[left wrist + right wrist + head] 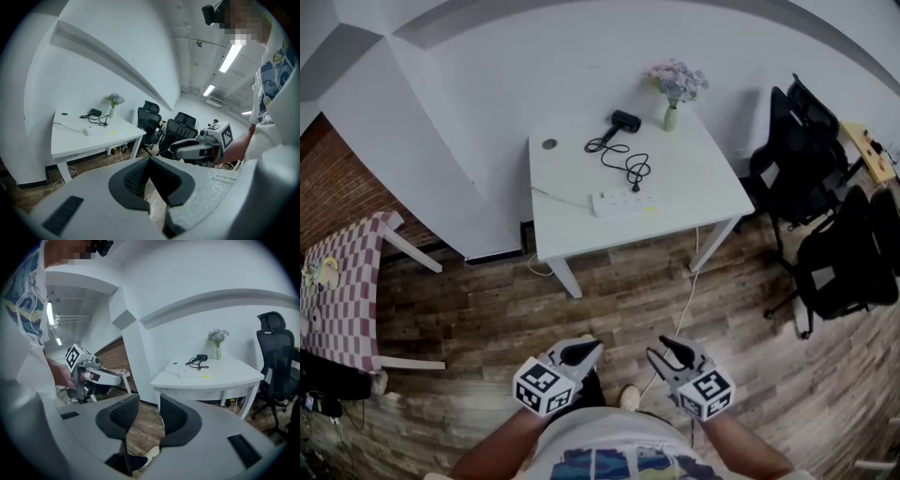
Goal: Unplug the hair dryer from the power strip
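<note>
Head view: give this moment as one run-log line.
left gripper: shut, empty | right gripper: open, empty | both short of table | dryer cord reaches strip

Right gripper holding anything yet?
No, the right gripper has its jaws apart, with only the wood floor showing between them.

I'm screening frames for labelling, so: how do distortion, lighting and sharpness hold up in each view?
Head view: heavy fisheye bends the wall edges and the corners go dark, but the hair dryer and power strip read clearly. Left gripper view: the ceiling lights glare, and the table shows small. Right gripper view: round dark vignette, even light on the table.
</note>
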